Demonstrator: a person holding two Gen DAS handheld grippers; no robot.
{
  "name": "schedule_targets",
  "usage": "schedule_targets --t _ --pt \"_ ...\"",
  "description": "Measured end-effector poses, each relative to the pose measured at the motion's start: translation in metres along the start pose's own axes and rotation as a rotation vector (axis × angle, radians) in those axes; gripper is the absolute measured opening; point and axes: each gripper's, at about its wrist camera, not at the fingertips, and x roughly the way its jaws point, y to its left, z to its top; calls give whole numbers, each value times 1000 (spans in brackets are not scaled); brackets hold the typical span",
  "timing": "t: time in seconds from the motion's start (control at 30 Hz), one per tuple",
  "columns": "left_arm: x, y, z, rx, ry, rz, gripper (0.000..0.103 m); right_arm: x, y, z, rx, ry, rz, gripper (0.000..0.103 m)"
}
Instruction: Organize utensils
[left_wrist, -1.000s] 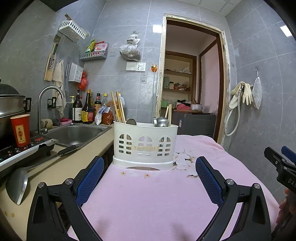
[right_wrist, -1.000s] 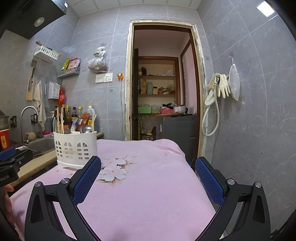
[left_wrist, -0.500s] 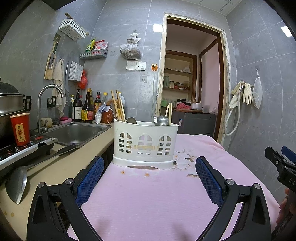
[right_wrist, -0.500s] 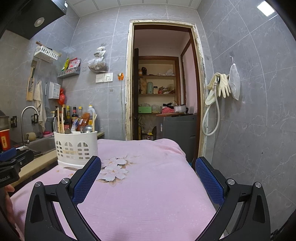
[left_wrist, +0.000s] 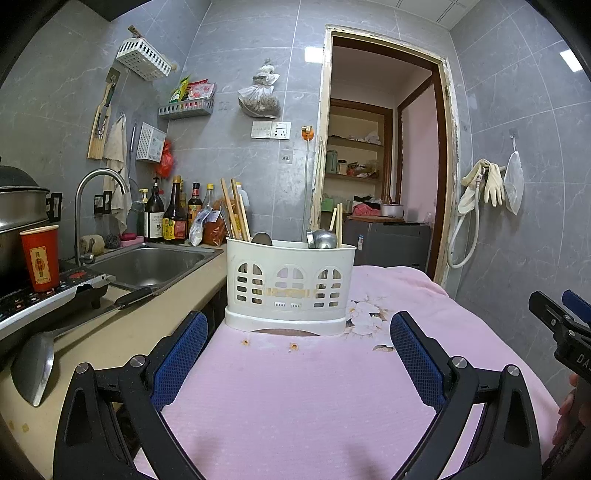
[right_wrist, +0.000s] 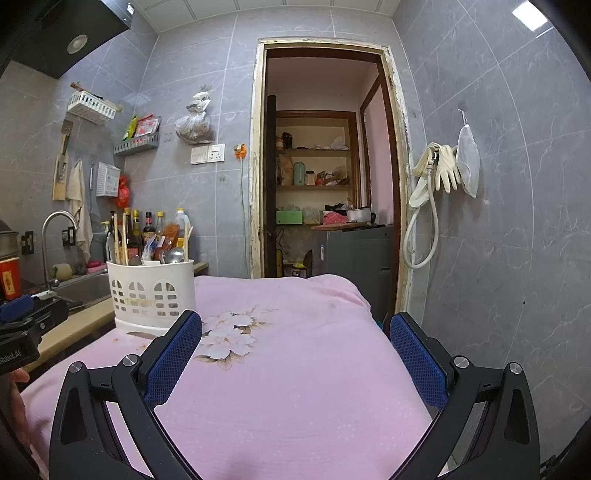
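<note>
A white plastic utensil holder (left_wrist: 290, 286) stands upright on the pink flowered cloth (left_wrist: 314, 387), straight ahead in the left wrist view. Wooden chopsticks (left_wrist: 234, 214) stick out of its left compartment and metal spoons (left_wrist: 323, 239) out of its right one. My left gripper (left_wrist: 295, 354) is open a little in front of the holder, nothing between its blue pads. The same holder (right_wrist: 151, 295) shows at the left of the right wrist view. Open and empty too, my right gripper (right_wrist: 295, 354) hangs over the cloth, right of the holder.
A beige counter (left_wrist: 110, 332) with a steel sink (left_wrist: 147, 264) runs along the left. A metal ladle (left_wrist: 55, 347) lies on it beside an induction cooker (left_wrist: 44, 295) carrying a red cup (left_wrist: 40, 258). Sauce bottles (left_wrist: 173, 218) line the wall. A doorway (right_wrist: 321, 192) opens behind.
Both views drift very slightly; the holder looks marginally nearer. Neither gripper has opened, shut or taken anything.
</note>
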Motion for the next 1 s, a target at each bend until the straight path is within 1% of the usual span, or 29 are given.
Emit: schedule_targets --t 1.0 --pt "1 0 0 0 2 -1 97 0 4 -4 6 12 5 103"
